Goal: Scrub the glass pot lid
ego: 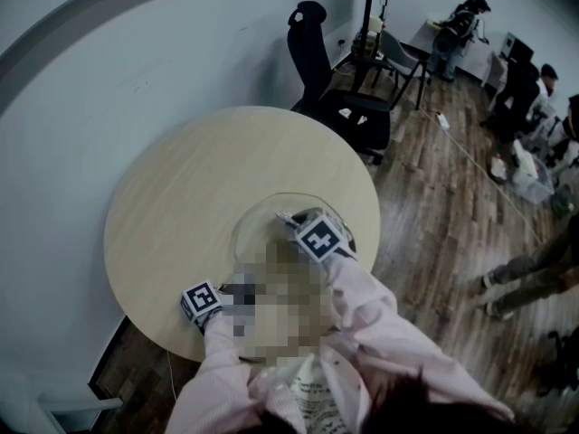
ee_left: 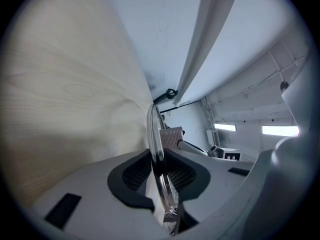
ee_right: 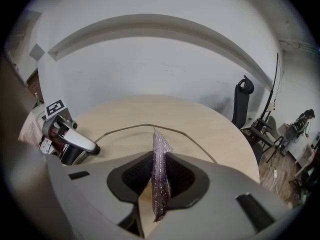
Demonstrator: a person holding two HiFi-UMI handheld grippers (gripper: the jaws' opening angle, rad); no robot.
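Glass pot lid [ego: 262, 220] is lying low over the round wooden worktop [ego: 181, 197], in the lower centre of the head view; whether its held edge is lifting off the wood I cannot tell. The left tool [ee_left: 159, 174] is clamping the lid by its metal rim [ee_left: 156, 134], jaws partly closed with both dark pads pressing on the thin edge, which is running straight up the middle of the left gripper view. The right tool [ee_right: 159, 184] is gripping a shimmery mesh scouring cloth [ee_right: 160, 176] edge-on between its pads, hovering over the lid with the rim arcing across the centre of its view.

The lid is looking stiff and fairly weighty for its thinness, and breakable: a knock on the worktop could be chipping it. Its smooth glass is likely to be sliding under scrubbing pressure, so the banded rim is the sound place to be holding, as the left tool is doing. The cloth is soft and limp, so it is needing a flat press against the glass.
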